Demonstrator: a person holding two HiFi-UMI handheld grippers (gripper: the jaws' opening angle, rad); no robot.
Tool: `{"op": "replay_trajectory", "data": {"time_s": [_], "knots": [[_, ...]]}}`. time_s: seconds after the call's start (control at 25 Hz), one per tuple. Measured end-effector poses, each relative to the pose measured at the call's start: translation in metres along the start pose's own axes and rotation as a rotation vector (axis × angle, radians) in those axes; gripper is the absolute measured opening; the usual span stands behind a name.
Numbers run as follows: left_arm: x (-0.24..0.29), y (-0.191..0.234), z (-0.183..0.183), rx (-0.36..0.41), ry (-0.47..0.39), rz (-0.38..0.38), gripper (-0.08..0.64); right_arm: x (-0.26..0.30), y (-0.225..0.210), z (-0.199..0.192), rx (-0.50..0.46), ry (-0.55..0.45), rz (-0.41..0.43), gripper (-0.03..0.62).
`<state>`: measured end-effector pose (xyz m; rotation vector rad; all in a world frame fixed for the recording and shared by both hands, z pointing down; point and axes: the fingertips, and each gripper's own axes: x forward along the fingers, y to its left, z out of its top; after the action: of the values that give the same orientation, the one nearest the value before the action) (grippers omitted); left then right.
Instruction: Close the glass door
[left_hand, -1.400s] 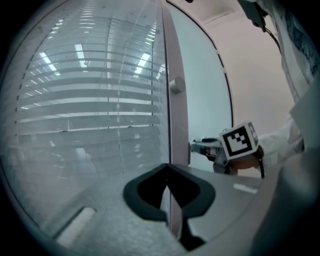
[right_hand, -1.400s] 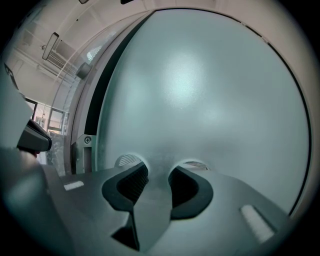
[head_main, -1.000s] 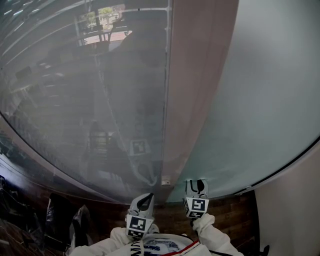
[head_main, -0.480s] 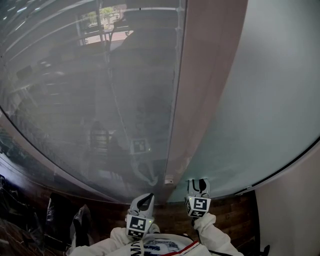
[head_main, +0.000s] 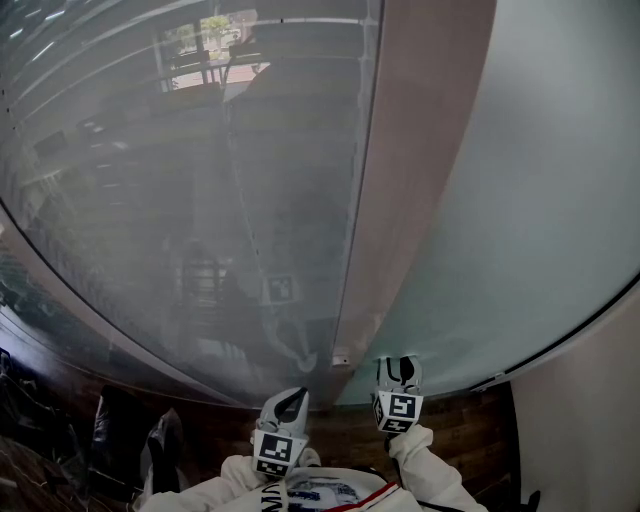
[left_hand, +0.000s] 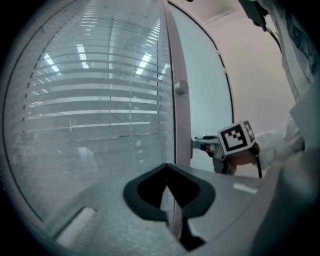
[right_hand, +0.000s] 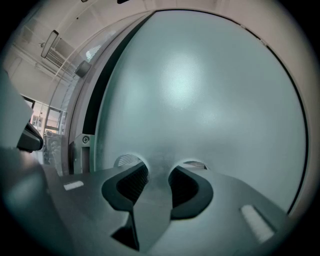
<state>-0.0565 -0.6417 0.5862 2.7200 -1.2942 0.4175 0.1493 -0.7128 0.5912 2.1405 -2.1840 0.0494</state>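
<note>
The frosted glass door (head_main: 520, 200) fills the right of the head view, hung beside a pinkish upright frame (head_main: 420, 150). My right gripper (head_main: 398, 370) is level and open, its two fingertips close up against the frosted pane (right_hand: 200, 100) near its lower left edge; I cannot tell whether they touch it, and nothing is between them (right_hand: 159, 175). A dark gap and a small metal plate (right_hand: 86, 140) show left of the pane. My left gripper (head_main: 288, 402) hangs a little lower and to the left, shut on nothing (left_hand: 169, 170), pointing at the frame (left_hand: 182, 125).
Left of the frame stands a glass wall with blinds (head_main: 150, 200) behind it. Dark wooden floor (head_main: 460, 420) lies under the grippers. A white wall (head_main: 590, 420) closes the right side. Dark chairs (head_main: 120, 440) stand at the lower left.
In the head view the pinkish frame and door edge now sit a little further right than a second ago. Both grippers have hardly moved.
</note>
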Motion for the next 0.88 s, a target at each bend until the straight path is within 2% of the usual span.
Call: {"op": "replay_trajectory", "data": {"time_s": [0.56, 0.88], "knots": [[-0.018, -0.012, -0.014, 0.007, 0.034, 0.003, 0.003, 0.001, 0.001, 0.003, 0.003, -0.006, 0.017, 0.129], [-0.03, -0.008, -0.01, 0.022, 0.01, 0.028, 0.003, -0.005, 0.007, -0.003, 0.006, 0.006, 0.098, 0.152]]}}
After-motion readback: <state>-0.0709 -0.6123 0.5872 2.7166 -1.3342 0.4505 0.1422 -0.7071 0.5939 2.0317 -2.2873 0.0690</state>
